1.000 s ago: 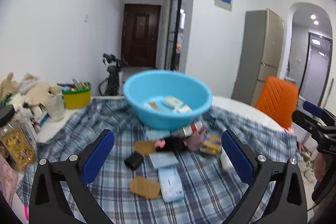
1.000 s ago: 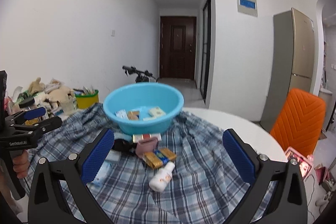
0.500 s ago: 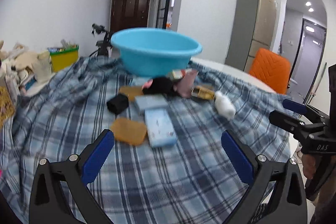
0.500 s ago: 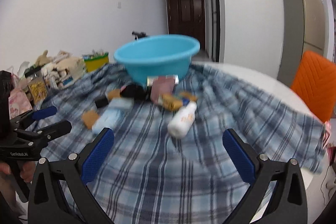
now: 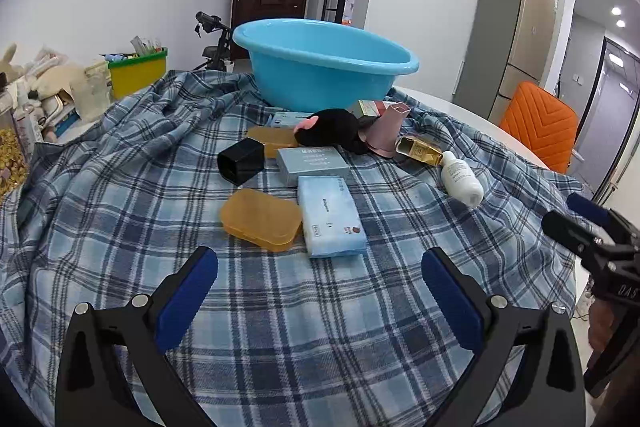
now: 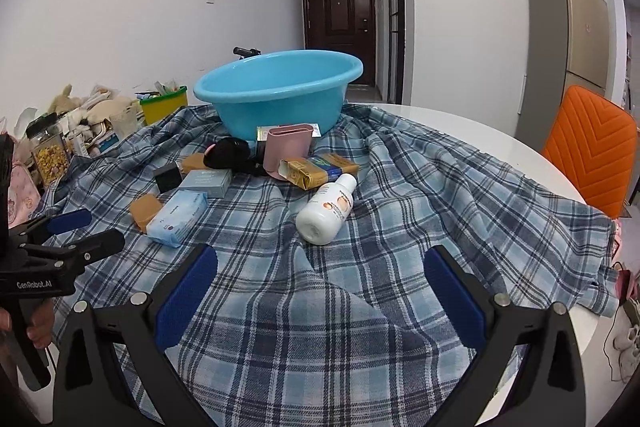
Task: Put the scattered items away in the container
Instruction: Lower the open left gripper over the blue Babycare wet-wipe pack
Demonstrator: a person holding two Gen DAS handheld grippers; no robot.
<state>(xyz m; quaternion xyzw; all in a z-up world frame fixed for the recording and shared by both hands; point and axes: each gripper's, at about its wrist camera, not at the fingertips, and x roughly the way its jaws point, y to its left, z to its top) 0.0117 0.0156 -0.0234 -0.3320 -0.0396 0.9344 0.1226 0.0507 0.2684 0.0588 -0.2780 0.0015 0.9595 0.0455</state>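
Observation:
A blue basin [image 5: 324, 67] stands at the back of the plaid cloth [image 5: 320, 307]; it also shows in the right wrist view [image 6: 280, 87]. In front of it lie scattered items: an orange case [image 5: 261, 219], a pale blue tissue pack [image 5: 330, 221], a grey box [image 5: 312, 165], a black box [image 5: 241, 161], a black plush [image 5: 332, 131], a pink holder [image 6: 287, 149], a gold box [image 6: 318, 171] and a white bottle [image 6: 328, 209]. My left gripper [image 5: 320, 291] is open and empty just short of the orange case. My right gripper [image 6: 320, 287] is open and empty just short of the bottle.
A yellow-green bin [image 5: 138, 71] and a pile of toys and jars [image 5: 36, 99] sit at the left table edge. An orange chair [image 5: 538, 125] stands at the right. The white table edge [image 6: 520, 155] shows beyond the cloth.
Both grippers have dropped lower and drawn closer to the cloth, so the basin's inside is out of sight. Both stay open and empty.

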